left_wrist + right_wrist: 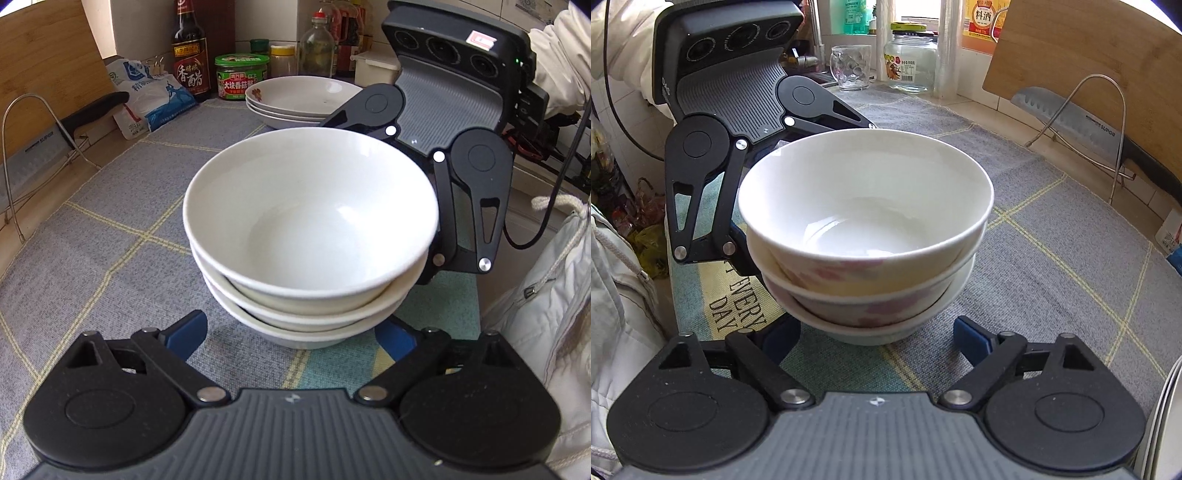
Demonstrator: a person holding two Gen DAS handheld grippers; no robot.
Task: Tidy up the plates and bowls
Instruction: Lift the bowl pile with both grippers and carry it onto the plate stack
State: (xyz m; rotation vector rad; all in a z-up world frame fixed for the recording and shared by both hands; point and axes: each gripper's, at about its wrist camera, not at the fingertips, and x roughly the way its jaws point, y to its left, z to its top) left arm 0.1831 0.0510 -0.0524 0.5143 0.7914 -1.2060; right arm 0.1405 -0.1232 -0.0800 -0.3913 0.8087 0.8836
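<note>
A stack of three white bowls (310, 236) stands on the grey checked cloth (110, 236); in the right wrist view the same stack (864, 236) shows pink flower prints on its sides. My left gripper (291, 334) is open, its blue-padded fingers on either side of the bottom bowl, not touching. My right gripper (875, 338) is open in the same way on the opposite side of the stack. Each gripper faces the other across the bowls. A stack of three shallow white plates (303, 99) sits behind the bowls.
Sauce bottles (188, 48), a green-lidded jar (242, 75) and a bag (147, 96) line the back. A cutting board (1089, 74), cleaver (1071, 118) and wire rack (1108, 122) stand at one side. A glass mug (851, 68) and jar (910, 61) sit by the window.
</note>
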